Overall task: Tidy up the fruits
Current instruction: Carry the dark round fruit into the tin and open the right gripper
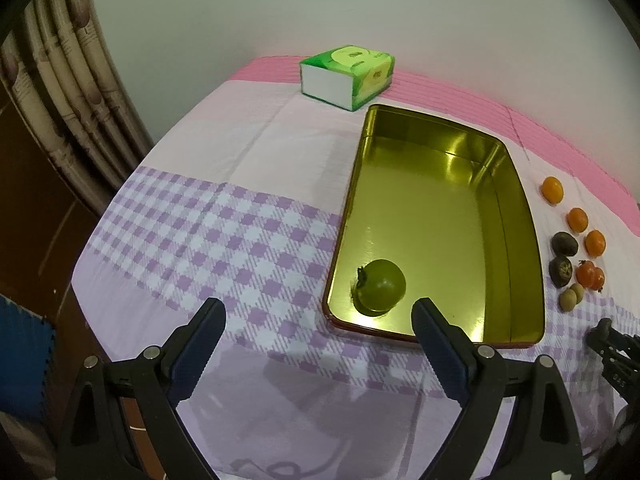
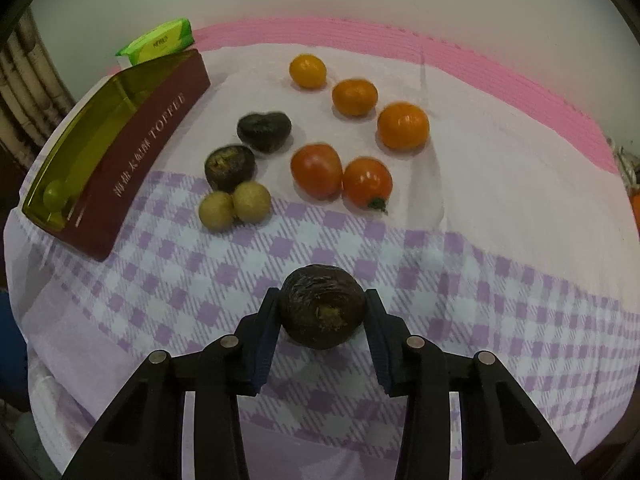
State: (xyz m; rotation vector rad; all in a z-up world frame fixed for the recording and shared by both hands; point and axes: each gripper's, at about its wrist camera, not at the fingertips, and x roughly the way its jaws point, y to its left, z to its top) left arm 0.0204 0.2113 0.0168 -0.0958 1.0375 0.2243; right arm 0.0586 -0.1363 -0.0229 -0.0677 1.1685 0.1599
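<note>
Item in hand: one dark wrinkled fruit [image 2: 322,309], pinched across its middle by your right gripper [image 2: 322,314], both pads against its flanks, its pale stem scar facing the camera; it sits low over the checked cloth [image 2: 480,272], well to the near right of the toffee tin [image 2: 132,152]. Whether it rests on the cloth cannot be told. Handling, as judged: light, leathery skin, likely soft beneath, so press only enough to carry; the widest part, where you hold it, is the right place. Your left gripper [image 1: 319,322] stands wide and holds nothing, at the tin's near edge. Inside the tin, at its near end: one green fruit [image 1: 381,286]. Right of the tin, on the cloth: three oranges [image 2: 403,125], two red tomatoes [image 2: 316,171], two more dark fruits [image 2: 264,131], two small tan fruits [image 2: 252,202]. Beyond the tin: a green tissue pack [image 1: 347,76].
</note>
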